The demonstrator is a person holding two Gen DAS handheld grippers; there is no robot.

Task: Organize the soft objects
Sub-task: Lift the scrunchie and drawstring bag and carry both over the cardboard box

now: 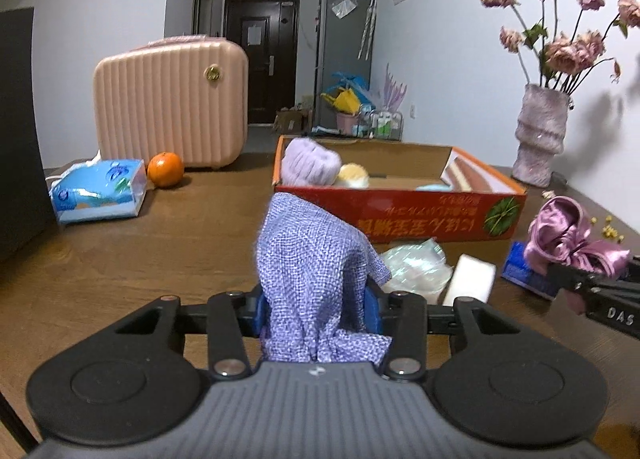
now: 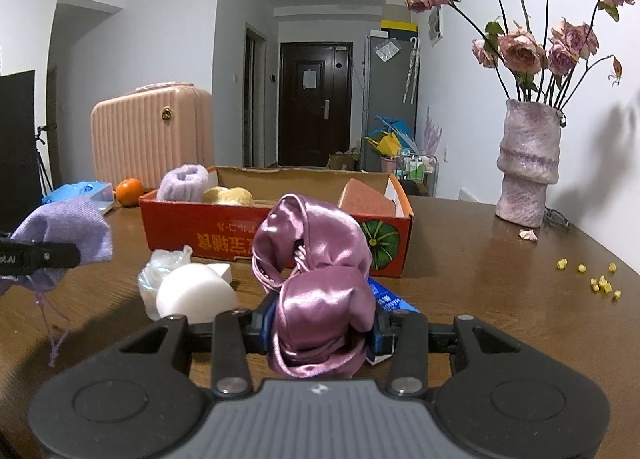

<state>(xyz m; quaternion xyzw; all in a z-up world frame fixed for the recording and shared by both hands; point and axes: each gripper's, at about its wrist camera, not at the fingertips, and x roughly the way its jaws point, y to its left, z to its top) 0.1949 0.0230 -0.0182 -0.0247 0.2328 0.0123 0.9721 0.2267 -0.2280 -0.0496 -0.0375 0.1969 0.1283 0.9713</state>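
Note:
My left gripper (image 1: 318, 315) is shut on a lilac woven cloth (image 1: 316, 267) and holds it above the table, in front of the red cardboard box (image 1: 400, 215). My right gripper (image 2: 320, 333) is shut on a shiny pink satin cloth (image 2: 320, 259), also in front of the box (image 2: 280, 235). Each shows in the other's view: the lilac cloth (image 2: 64, 231) at the left, the satin cloth (image 1: 568, 239) at the right. The box holds a rolled lilac towel (image 1: 310, 163), a yellow sponge (image 1: 352, 175) and a brown-topped sponge (image 2: 366, 199). A white sponge (image 2: 194, 293) and a crumpled clear plastic bag (image 2: 164, 263) lie before the box.
A pink suitcase (image 1: 172, 103), an orange (image 1: 165, 175) and a blue tissue pack (image 1: 100, 191) stand at the back left. A vase of dried roses (image 2: 528, 167) stands at the right. A blue packet (image 1: 524, 271) lies under the satin cloth. Yellow bits (image 2: 600, 283) are scattered at the right.

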